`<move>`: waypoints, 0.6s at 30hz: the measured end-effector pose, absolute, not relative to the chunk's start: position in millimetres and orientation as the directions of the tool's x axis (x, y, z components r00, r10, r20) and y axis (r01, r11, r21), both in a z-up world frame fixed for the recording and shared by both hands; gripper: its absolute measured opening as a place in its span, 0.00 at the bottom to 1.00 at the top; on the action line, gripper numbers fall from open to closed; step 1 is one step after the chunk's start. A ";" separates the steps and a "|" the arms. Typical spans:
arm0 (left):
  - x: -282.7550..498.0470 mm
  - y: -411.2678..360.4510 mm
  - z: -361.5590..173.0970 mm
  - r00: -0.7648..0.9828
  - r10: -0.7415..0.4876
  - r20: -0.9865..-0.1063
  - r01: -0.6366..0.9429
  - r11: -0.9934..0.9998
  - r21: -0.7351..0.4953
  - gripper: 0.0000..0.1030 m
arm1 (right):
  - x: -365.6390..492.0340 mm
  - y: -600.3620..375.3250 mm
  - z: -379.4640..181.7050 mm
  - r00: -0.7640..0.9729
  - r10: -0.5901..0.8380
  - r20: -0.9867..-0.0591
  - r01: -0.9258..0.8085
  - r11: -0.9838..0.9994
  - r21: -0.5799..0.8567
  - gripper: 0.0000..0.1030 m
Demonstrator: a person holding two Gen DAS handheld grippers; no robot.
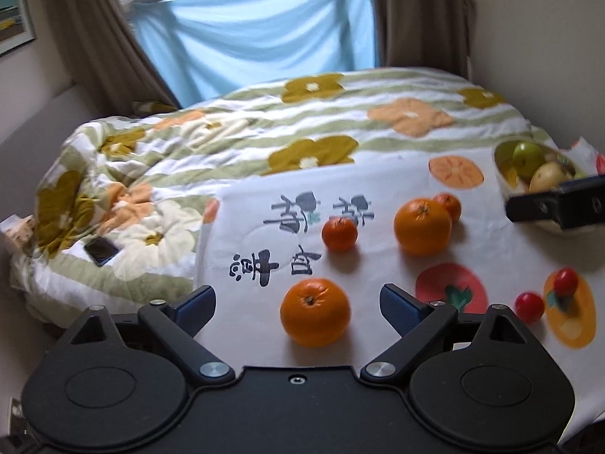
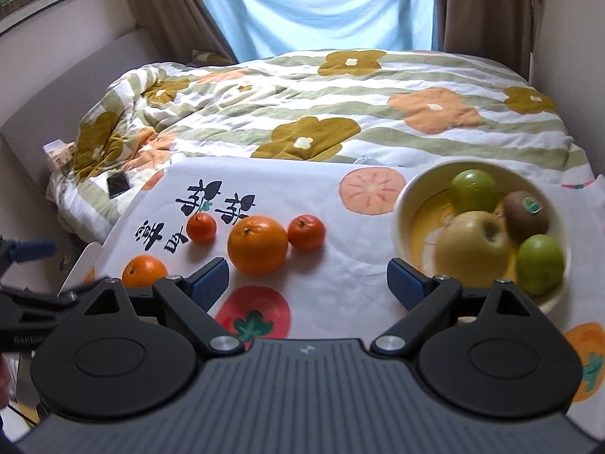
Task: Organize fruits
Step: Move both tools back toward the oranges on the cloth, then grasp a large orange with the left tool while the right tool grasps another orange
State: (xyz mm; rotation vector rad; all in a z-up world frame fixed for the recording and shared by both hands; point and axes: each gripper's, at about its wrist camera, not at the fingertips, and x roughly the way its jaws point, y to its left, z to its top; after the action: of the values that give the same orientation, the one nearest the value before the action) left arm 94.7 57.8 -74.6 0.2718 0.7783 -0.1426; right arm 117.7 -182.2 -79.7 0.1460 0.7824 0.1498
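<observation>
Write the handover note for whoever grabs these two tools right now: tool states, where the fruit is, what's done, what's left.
Left tool: open, empty, lined up on the near orange, which sits between its fingers, not yet gripped.
Right tool: open, empty, over the cloth just left of the bowl.
In the bowl: a yellow apple, two green fruits, a kiwi.
On the cloth: the big orange, two small mandarins beside it, and two small red fruits at right.
Done: bowl partly filled.
Left: all four citrus and both red fruits, probably bound for the bowl.
</observation>
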 end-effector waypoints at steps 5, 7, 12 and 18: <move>112.7 67.9 -95.7 0.669 -0.086 -0.739 0.312 0.934 0.174 0.92 | 137.5 -157.1 -96.5 0.682 0.167 -0.712 -0.039 0.981 0.192 1.00; 121.1 70.6 -105.2 0.647 -0.104 -0.755 0.340 0.926 0.164 0.88 | 144.7 -148.9 -102.9 0.677 0.162 -0.718 -0.028 0.981 0.194 1.00; 134.3 75.1 -120.6 0.610 -0.144 -0.779 0.393 0.909 0.140 0.85 | 158.5 -133.4 -114.1 0.660 0.159 -0.734 -0.010 0.979 0.204 1.00; 144.6 72.3 -134.9 0.563 -0.190 -0.804 0.451 0.886 0.107 0.72 | 173.9 -125.6 -125.9 0.639 0.156 -0.753 0.023 0.975 0.221 1.00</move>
State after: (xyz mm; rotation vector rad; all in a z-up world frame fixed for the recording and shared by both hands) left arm 144.6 72.3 -134.9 0.3181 0.8983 -0.3850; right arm 173.9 -125.6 -125.9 0.2189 0.8762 0.0762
